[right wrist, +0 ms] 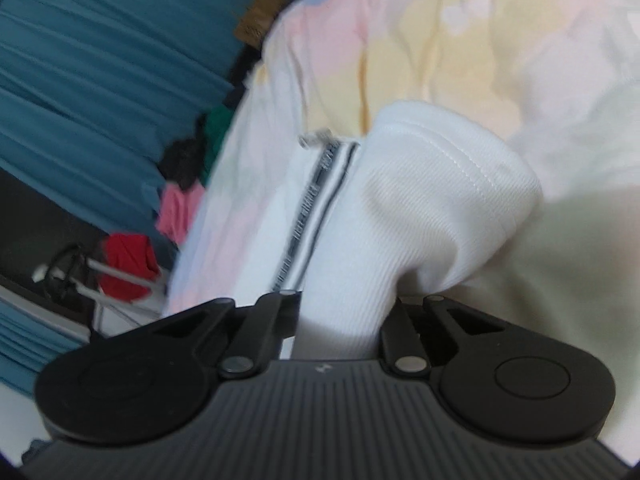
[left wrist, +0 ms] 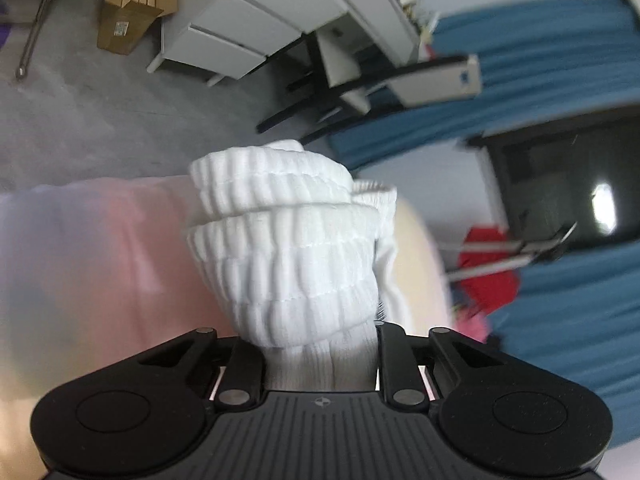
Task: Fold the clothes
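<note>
Bed w/ pastel sheet

Soft pink, yellow & pale-blue patterned bedsheet [right wrist: 460, 36] covers the surface; white ribbed-knit garment w/ a zip [right wrist: 420, 200] sits against it, blurry.

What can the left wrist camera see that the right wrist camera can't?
Only the left view shows the ribbed cuff end of the white sock gripped in the left tool, plus a cardboard box, grey drawers and a dark screen.

Only the right view shows the right tool shut on smooth white sock fabric with a grey stripe.

Both show the pastel bedsheet, blue curtain and red garment.
</note>
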Tool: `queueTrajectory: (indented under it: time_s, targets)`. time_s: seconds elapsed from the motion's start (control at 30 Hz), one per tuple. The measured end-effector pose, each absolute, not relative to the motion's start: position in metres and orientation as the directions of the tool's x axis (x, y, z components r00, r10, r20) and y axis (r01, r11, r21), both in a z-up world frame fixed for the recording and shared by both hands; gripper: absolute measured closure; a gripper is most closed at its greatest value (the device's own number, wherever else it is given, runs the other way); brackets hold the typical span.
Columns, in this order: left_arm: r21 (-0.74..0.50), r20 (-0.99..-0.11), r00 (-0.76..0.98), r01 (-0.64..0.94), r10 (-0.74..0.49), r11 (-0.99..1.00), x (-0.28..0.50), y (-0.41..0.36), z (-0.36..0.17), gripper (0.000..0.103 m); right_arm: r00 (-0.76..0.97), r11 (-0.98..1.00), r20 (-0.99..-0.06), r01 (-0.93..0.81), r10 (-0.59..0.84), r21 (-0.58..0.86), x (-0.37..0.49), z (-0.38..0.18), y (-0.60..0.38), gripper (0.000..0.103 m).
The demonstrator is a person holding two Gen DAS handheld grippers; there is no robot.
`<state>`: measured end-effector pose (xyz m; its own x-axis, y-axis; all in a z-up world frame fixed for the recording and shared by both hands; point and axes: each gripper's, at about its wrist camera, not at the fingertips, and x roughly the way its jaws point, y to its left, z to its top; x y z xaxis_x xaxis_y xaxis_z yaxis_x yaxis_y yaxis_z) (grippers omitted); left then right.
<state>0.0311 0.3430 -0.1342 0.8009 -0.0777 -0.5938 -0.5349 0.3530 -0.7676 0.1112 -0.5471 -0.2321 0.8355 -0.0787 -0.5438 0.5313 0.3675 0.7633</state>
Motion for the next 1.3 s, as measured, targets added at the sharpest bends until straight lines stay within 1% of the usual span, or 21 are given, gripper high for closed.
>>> queueTrajectory:
  time_s: [0.03, 0.07, 0.13, 0.2, 0.23, 0.3, 0.33, 0.37, 0.43, 0.57, 0.6, 0.63, 0.67, 0.73, 0.87, 0.93, 0.97, 1.13, 1.23, 1.3]
  targets:
    - [-0.749, -0.617, 0.783, -0.555, -0.078, 0.363, 0.032, 0.345, -0.138, 0.078, 0.829, 0.376, -0.556, 0.535, -0.060, 0.757, 0.111, -0.236, -0.548, 0.089]
    - [-0.751, -0.623, 0.777, -0.565, -0.086, 0.341, 0.030, 0.348, -0.144, 0.074, 0.821, 0.374, -0.568, 0.542, -0.046, 0.753, 0.110, -0.241, -0.549, 0.088]
    - [-0.771, -0.618, 0.779, -0.575, -0.106, 0.276, 0.025, 0.354, -0.155, 0.068, 0.831, 0.330, -0.557, 0.530, -0.016, 0.781, 0.107, -0.250, -0.554, 0.086]
    - [-0.768, -0.622, 0.776, -0.578, -0.106, 0.275, 0.024, 0.355, -0.156, 0.067, 0.847, 0.301, -0.532, 0.505, 0.010, 0.809, 0.105, -0.256, -0.558, 0.084]
    - [-0.759, -0.629, 0.771, -0.583, -0.099, 0.289, 0.023, 0.353, -0.154, 0.063, 0.852, 0.291, -0.523, 0.495, 0.022, 0.819, 0.105, -0.258, -0.560, 0.082]
    - [-0.728, -0.654, 0.753, -0.596, -0.080, 0.339, 0.020, 0.346, -0.146, 0.051, 0.866, 0.268, -0.499, 0.473, 0.038, 0.839, 0.102, -0.262, -0.564, 0.077]
    - [-0.711, -0.665, 0.743, -0.602, -0.070, 0.364, 0.018, 0.343, -0.142, 0.040, 0.873, 0.255, -0.485, 0.460, 0.041, 0.850, 0.101, -0.264, -0.566, 0.076]
    - [-0.697, -0.672, 0.738, -0.605, -0.056, 0.384, 0.015, 0.338, -0.136, 0.030, 0.884, 0.242, -0.466, 0.443, 0.041, 0.863, 0.098, -0.265, -0.568, 0.076]
    - [-0.666, -0.681, 0.732, -0.612, -0.012, 0.426, 0.007, 0.325, -0.123, 0.021, 0.899, 0.232, -0.436, 0.417, 0.034, 0.879, 0.098, -0.265, -0.571, 0.076]
    - [-0.565, -0.682, 0.718, -0.639, 0.139, 0.522, -0.010, 0.291, -0.094, 0.020, 0.900, 0.282, -0.434, 0.425, -0.036, 0.860, 0.103, -0.256, -0.573, 0.076]
    - [-0.543, -0.675, 0.718, -0.640, 0.171, 0.544, -0.014, 0.282, -0.088, 0.020, 0.899, 0.293, -0.435, 0.429, -0.048, 0.855, 0.106, -0.255, -0.573, 0.078]
    - [-0.521, -0.666, 0.719, -0.639, 0.198, 0.566, -0.017, 0.273, -0.082, 0.020, 0.898, 0.304, -0.436, 0.432, -0.059, 0.849, 0.108, -0.254, -0.574, 0.084]
    - [-0.504, -0.654, 0.724, -0.633, 0.218, 0.588, -0.019, 0.262, -0.078, 0.019, 0.897, 0.315, -0.437, 0.436, -0.071, 0.843, 0.110, -0.253, -0.574, 0.087]
    - [-0.476, -0.621, 0.746, -0.603, 0.241, 0.640, -0.020, 0.241, -0.069, 0.019, 0.894, 0.337, -0.438, 0.443, -0.094, 0.831, 0.115, -0.250, -0.575, 0.090]
    - [-0.400, -0.535, 0.806, -0.506, 0.253, 0.765, -0.011, 0.203, -0.056, 0.019, 0.887, 0.379, -0.439, 0.458, -0.141, 0.804, 0.125, -0.245, -0.577, 0.092]
    - [-0.361, -0.484, 0.842, -0.438, 0.236, 0.824, -0.003, 0.183, -0.051, 0.018, 0.884, 0.399, -0.438, 0.465, -0.164, 0.790, 0.130, -0.242, -0.578, 0.092]
    - [-0.347, -0.475, 0.855, -0.400, 0.209, 0.848, 0.003, 0.171, -0.052, 0.016, 0.882, 0.409, -0.437, 0.469, -0.175, 0.783, 0.132, -0.241, -0.579, 0.092]
    - [-0.292, -0.477, 0.878, -0.192, 0.031, 0.937, 0.031, 0.110, -0.066, 0.016, 0.871, 0.456, -0.446, 0.489, -0.208, 0.744, 0.140, -0.240, -0.578, 0.092]
    - [-0.221, -0.494, 0.867, -0.060, -0.059, 0.973, 0.052, 0.063, -0.077, 0.016, 0.863, 0.482, -0.455, 0.501, -0.218, 0.719, 0.143, -0.241, -0.577, 0.092]
    - [-0.195, -0.511, 0.852, 0.014, -0.114, 0.981, 0.067, 0.034, -0.084, 0.016, 0.858, 0.499, -0.462, 0.509, -0.225, 0.701, 0.145, -0.242, -0.577, 0.092]
